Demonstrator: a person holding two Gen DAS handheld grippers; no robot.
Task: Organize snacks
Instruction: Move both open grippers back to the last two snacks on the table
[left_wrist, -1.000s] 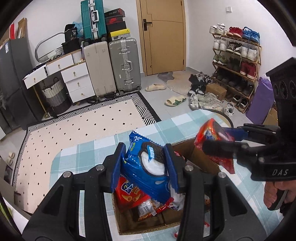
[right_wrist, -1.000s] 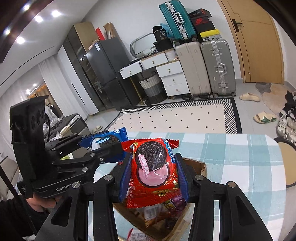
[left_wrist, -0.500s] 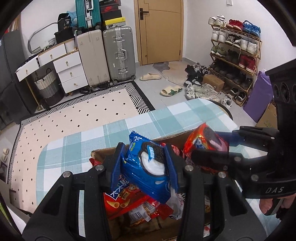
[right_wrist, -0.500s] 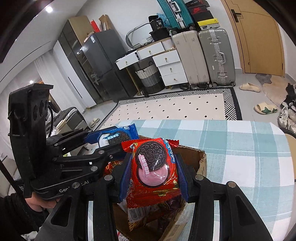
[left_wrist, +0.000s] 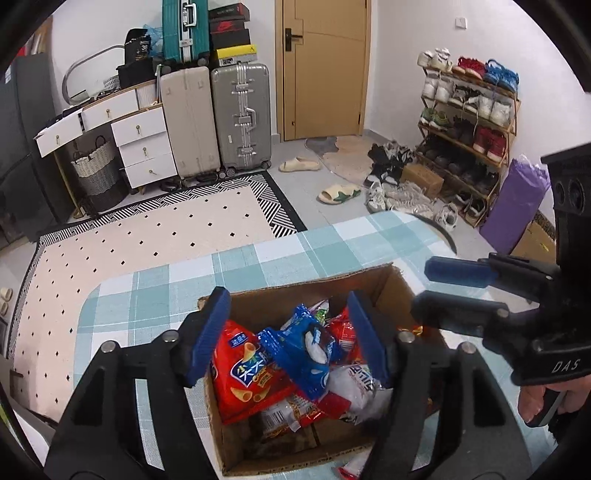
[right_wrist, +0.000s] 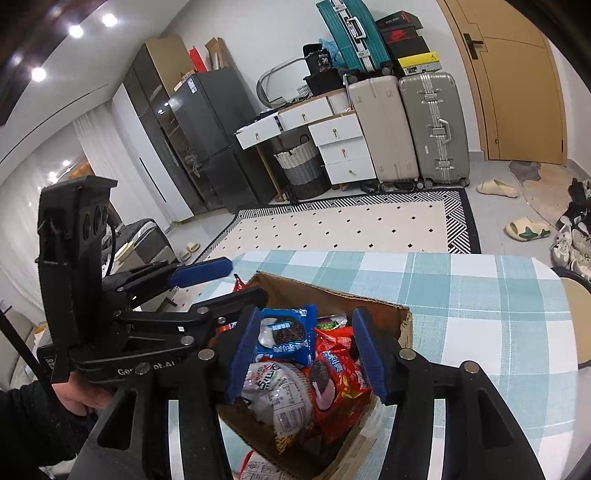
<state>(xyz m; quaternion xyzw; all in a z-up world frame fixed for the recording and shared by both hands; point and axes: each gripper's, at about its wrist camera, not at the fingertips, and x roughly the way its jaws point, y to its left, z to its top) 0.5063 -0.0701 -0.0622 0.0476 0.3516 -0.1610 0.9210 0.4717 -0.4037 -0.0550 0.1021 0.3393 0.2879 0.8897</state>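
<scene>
A cardboard box (left_wrist: 295, 286) (right_wrist: 332, 291) of snack packets stands on the teal checked table (left_wrist: 155, 295). My left gripper (left_wrist: 288, 296) hangs over the box with its jaws opening. The blue Oreo packet (left_wrist: 306, 350) (right_wrist: 286, 332) lies loose below them on a red chips bag (left_wrist: 247, 373), touching neither pad. My right gripper (right_wrist: 306, 314) is also above the box, jaws opening. The red Oreo packet (right_wrist: 332, 384) rests free in the box beside a white packet (right_wrist: 273, 387). Each gripper shows in the other's view, right (left_wrist: 423, 286) and left (right_wrist: 245, 277).
A loose packet (left_wrist: 349, 470) lies on the table at the box's near edge. A person's hand (left_wrist: 535, 402) holds the right gripper's handle. Beyond the table are a dotted rug (left_wrist: 147, 240), suitcases (left_wrist: 240, 118), white drawers (left_wrist: 144, 144) and a shoe rack (left_wrist: 465, 122).
Both grippers have come down over the box and their jaws have spread. The blue packet left the left gripper and the red packet left the right one; both now lie in the box.
</scene>
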